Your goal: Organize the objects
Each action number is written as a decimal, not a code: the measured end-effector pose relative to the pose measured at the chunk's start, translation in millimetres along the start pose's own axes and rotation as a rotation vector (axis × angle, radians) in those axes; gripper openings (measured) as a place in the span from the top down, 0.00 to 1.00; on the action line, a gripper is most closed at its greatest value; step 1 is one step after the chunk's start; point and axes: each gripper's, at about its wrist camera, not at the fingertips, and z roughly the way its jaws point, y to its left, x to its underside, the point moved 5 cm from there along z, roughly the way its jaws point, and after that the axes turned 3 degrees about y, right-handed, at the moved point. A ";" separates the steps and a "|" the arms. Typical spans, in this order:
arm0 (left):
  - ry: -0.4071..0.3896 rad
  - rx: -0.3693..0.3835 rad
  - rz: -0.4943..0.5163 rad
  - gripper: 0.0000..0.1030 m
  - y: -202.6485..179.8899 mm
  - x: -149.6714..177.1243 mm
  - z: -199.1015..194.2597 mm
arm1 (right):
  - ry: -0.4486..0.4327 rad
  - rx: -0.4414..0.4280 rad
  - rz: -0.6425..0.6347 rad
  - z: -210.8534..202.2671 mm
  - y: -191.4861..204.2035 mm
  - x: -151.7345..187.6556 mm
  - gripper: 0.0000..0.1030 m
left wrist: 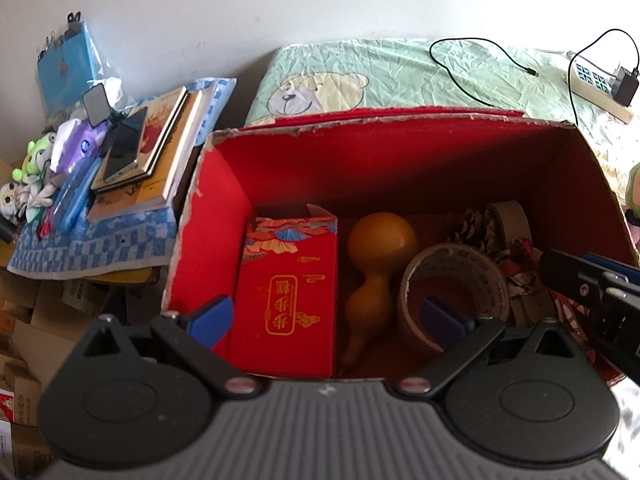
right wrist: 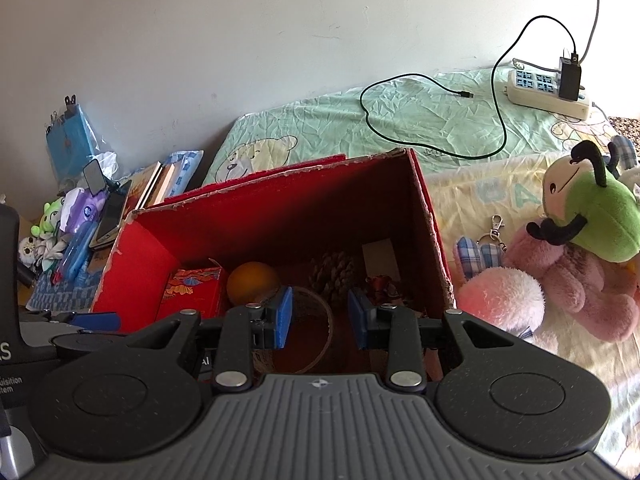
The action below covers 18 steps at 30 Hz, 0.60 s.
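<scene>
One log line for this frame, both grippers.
left gripper: open, empty | right gripper: open, empty | both over red box | gourd, tape inside

We can read only a little. The small red box inside the big red box has a gold frame with gold Chinese writing in it, turned on its side; we cannot make out the words. At about 9 o'clock in the right wrist view, the black gadget shows a big white "S" and, lower down, cut-off white words ending in "uisition" and "tem". The other print is too blurry to read.
</scene>
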 end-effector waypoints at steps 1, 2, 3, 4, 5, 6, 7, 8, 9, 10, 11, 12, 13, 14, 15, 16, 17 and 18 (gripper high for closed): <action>-0.001 0.000 -0.001 0.03 -0.1 0.1 0.2 | 0.002 0.003 0.000 0.9 -0.8 0.0 0.67; 0.000 0.000 0.000 0.03 0.0 0.1 0.2 | 0.005 0.006 0.001 1.8 -1.5 -0.1 0.67; 0.000 0.001 -0.001 0.03 -0.1 0.2 0.7 | 0.009 0.007 0.002 2.6 -2.2 0.2 0.67; 0.001 0.001 -0.002 0.03 0.0 0.4 1.4 | 0.012 0.008 0.002 3.3 -2.9 0.0 0.67; 0.003 0.000 -0.002 0.03 0.1 0.7 1.9 | 0.013 0.009 0.001 3.8 -3.0 0.0 0.67; 0.003 0.000 -0.003 0.03 0.1 1.0 2.6 | 0.015 0.011 -0.001 4.1 -3.1 0.2 0.67; 0.004 0.001 -0.003 0.03 0.2 1.2 3.1 | 0.018 0.011 -0.004 4.5 -2.9 0.5 0.67; 0.003 0.001 -0.003 0.03 0.0 1.7 3.2 | 0.021 0.013 -0.008 5.2 -2.6 0.9 0.67; 0.002 -0.001 -0.004 0.03 0.1 2.1 3.4 | 0.026 0.014 -0.012 6.1 -2.2 1.3 0.67; 0.000 -0.003 -0.004 0.03 0.0 2.2 3.9 | 0.030 0.015 -0.014 7.1 -1.9 1.7 0.67; 0.001 -0.004 -0.003 0.03 -0.2 2.3 4.4 | 0.032 0.016 -0.016 7.7 -1.7 2.0 0.67; 0.002 -0.005 -0.002 0.03 -0.3 2.4 5.4 | 0.034 0.017 -0.018 8.5 -1.6 1.9 0.67; 0.003 -0.006 0.000 0.03 -0.9 2.7 6.0 | 0.035 0.019 -0.019 9.3 -1.6 1.5 0.67; 0.003 -0.006 0.001 0.03 -1.0 2.9 6.8 | 0.036 0.019 -0.018 10.1 -1.8 1.1 0.67; 0.003 -0.006 0.001 0.03 -1.2 3.1 7.5 | 0.037 0.020 -0.016 11.0 -2.4 0.8 0.66; 0.002 -0.005 0.002 0.03 -1.1 3.7 8.0 | 0.039 0.021 -0.016 12.3 -3.1 0.8 0.66; 0.001 -0.002 0.001 0.03 -1.2 4.0 8.8 | 0.043 0.024 -0.017 13.9 -3.7 0.8 0.66; 0.001 0.001 0.000 0.03 -1.4 3.9 9.9 | 0.045 0.028 -0.017 15.0 -4.2 0.7 0.66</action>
